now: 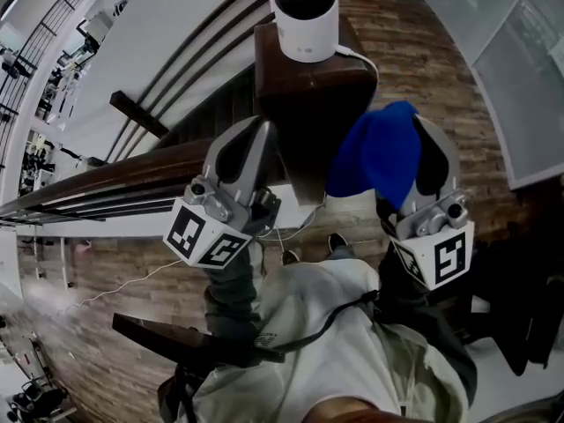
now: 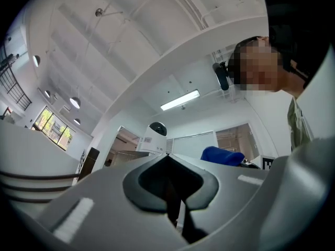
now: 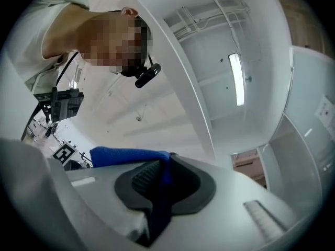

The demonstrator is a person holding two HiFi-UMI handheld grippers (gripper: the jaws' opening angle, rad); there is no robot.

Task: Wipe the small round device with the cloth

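Note:
The small round device [image 1: 304, 11], white with a black dome top, stands on a dark wooden post [image 1: 308, 86]. My right gripper [image 1: 429, 152] is below and to the right of it, shut on a blue cloth [image 1: 379, 157] that bunches out to its left. In the right gripper view the blue cloth [image 3: 131, 156] runs down between the pressed pads. My left gripper [image 1: 249, 144] is below and left of the device, shut with nothing in it. The left gripper view shows the device [image 2: 153, 137] ahead and the cloth [image 2: 222, 155] to its right.
A dark handrail [image 1: 106, 179] and stair rails run off to the left of the post. A white cable [image 1: 357, 55] leaves the device and hangs down past the post. Wood flooring [image 1: 423, 69] lies below, with glass panels [image 1: 520, 69] at the right.

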